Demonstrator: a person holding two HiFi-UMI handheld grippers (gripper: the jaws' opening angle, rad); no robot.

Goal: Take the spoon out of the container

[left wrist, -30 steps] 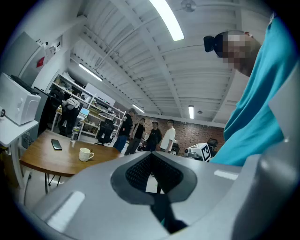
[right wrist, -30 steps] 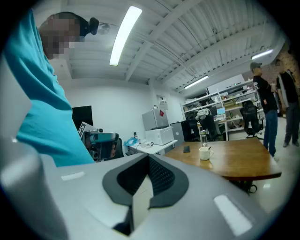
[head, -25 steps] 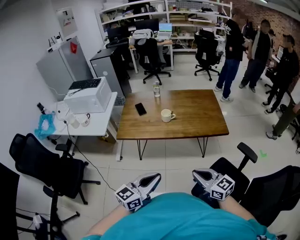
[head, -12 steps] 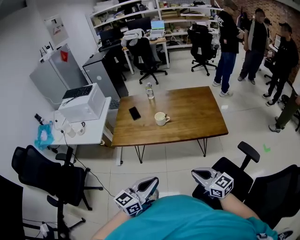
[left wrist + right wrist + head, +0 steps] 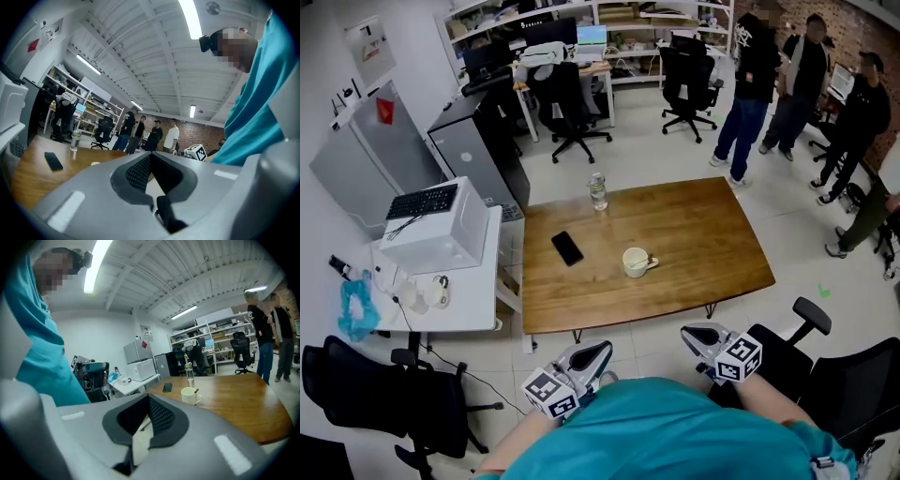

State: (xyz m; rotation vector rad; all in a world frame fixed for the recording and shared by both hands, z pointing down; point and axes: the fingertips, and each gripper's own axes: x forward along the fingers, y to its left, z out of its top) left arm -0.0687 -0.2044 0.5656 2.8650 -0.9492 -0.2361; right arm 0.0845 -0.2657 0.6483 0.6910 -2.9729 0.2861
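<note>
A white cup (image 5: 635, 262) stands near the middle of the wooden table (image 5: 712, 244), with a spoon (image 5: 650, 261) leaning in it, handle toward the right. The right gripper view shows the same cup (image 5: 189, 395) and spoon (image 5: 196, 391) ahead on the table. My left gripper (image 5: 600, 350) and right gripper (image 5: 690, 332) are held close to my torso, short of the table's near edge and far from the cup. Both are shut with nothing between the jaws: left gripper (image 5: 150, 155), right gripper (image 5: 149, 398).
A black phone (image 5: 567, 248) and a water bottle (image 5: 597, 190) also sit on the table. A white side table (image 5: 478, 314) with a box-shaped machine stands at the left. Black office chairs (image 5: 806, 361) flank me. Several people (image 5: 745, 84) stand at the back right.
The table now sits lower and nearer in the head view, as the view has moved toward it. Both grippers stay shut near my body.
</note>
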